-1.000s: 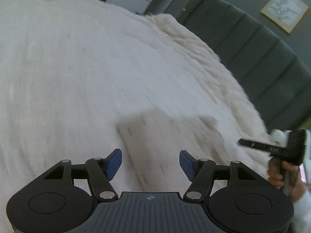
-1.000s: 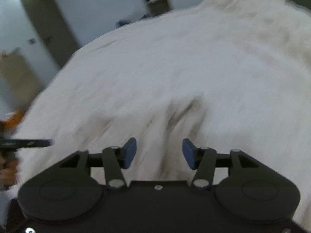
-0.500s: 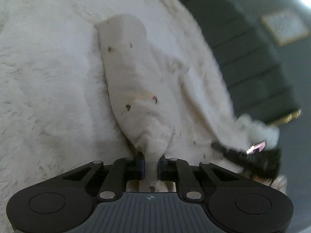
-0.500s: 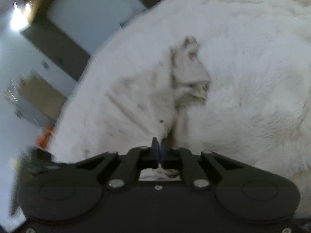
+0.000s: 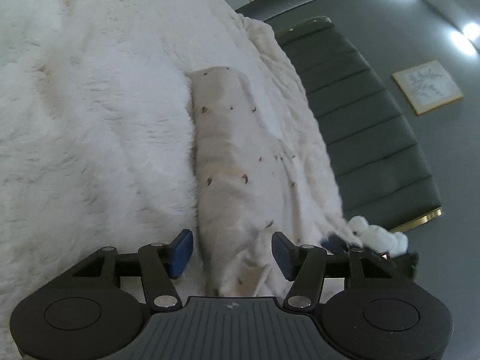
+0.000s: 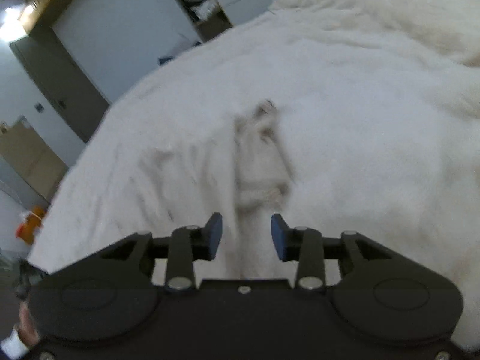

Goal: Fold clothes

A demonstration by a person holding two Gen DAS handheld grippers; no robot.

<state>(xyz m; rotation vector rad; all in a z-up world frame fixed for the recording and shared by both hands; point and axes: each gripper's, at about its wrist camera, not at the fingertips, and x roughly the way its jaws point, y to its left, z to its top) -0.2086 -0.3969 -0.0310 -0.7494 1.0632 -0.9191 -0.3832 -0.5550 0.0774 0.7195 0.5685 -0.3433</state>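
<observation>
A cream garment (image 5: 228,162) with small dark specks lies folded lengthwise on the white fluffy bed cover (image 5: 90,120). Its near end reaches between the blue pads of my left gripper (image 5: 232,253), whose jaws are opening and stand clear of the cloth. In the right wrist view the same garment (image 6: 258,162) lies blurred ahead. One end of it runs between the pads of my right gripper (image 6: 246,235); those jaws are opening too and do not press the cloth. The other gripper's tip (image 5: 372,252) shows at the right of the left wrist view.
A grey padded headboard (image 5: 360,126) stands to the right of the bed, with a framed picture (image 5: 427,87) on the wall behind it. In the right wrist view, doors and a shelf (image 6: 198,3) stand beyond the bed's far edge. An orange object (image 6: 30,222) lies on the floor at left.
Both grippers closed on the garment's ends half a second ago, and now both have opened and let the cloth go. The garment has gone from lifted and pulled taut to lying on the bed.
</observation>
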